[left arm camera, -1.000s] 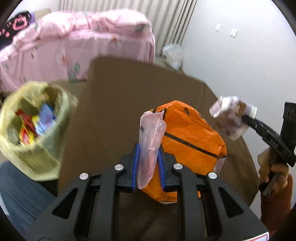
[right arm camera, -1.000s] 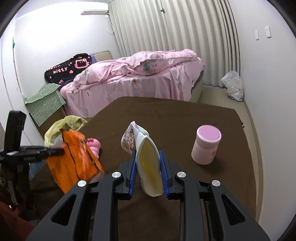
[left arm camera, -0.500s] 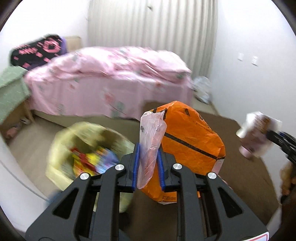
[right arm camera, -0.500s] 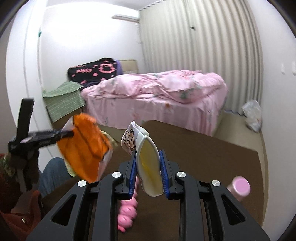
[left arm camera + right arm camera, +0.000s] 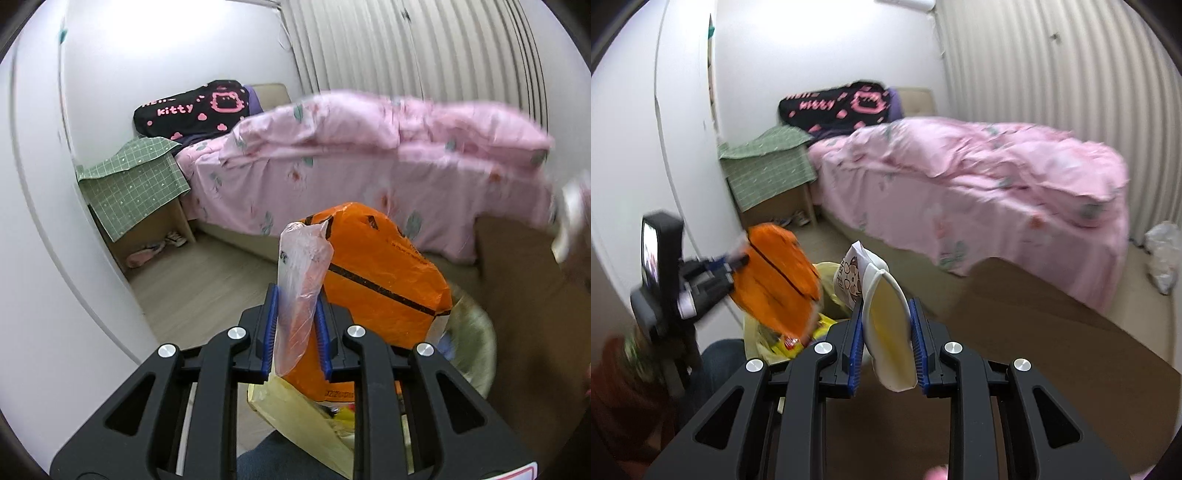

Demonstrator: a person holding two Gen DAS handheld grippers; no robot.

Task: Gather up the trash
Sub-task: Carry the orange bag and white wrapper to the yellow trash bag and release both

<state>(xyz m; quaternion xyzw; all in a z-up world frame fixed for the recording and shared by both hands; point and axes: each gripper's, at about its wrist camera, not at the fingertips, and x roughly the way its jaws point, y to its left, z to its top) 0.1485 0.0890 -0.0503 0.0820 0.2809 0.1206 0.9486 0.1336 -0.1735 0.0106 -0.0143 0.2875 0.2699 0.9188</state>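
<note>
**Camera setup: two wrist fisheyes**

Left wrist view: looks along its own fingers, tilted down, close over the yellow bin bag (image 5: 295,417). Right wrist view: same tilt, from over the brown table (image 5: 1052,350). Both share the pink bed (image 5: 369,162), green-covered stand (image 5: 768,166) and orange bag (image 5: 775,280).

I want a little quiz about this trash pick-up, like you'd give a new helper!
1. True or false: the left gripper is shut on an orange bag.
2. What does the right gripper hold? A) pink cup B) crumpled paper wrapper C) shoe
3. Fill in: the yellow trash bag sits below the orange bag, beside the brown ____.

Key: 1 true; 2 B; 3 table.
</note>
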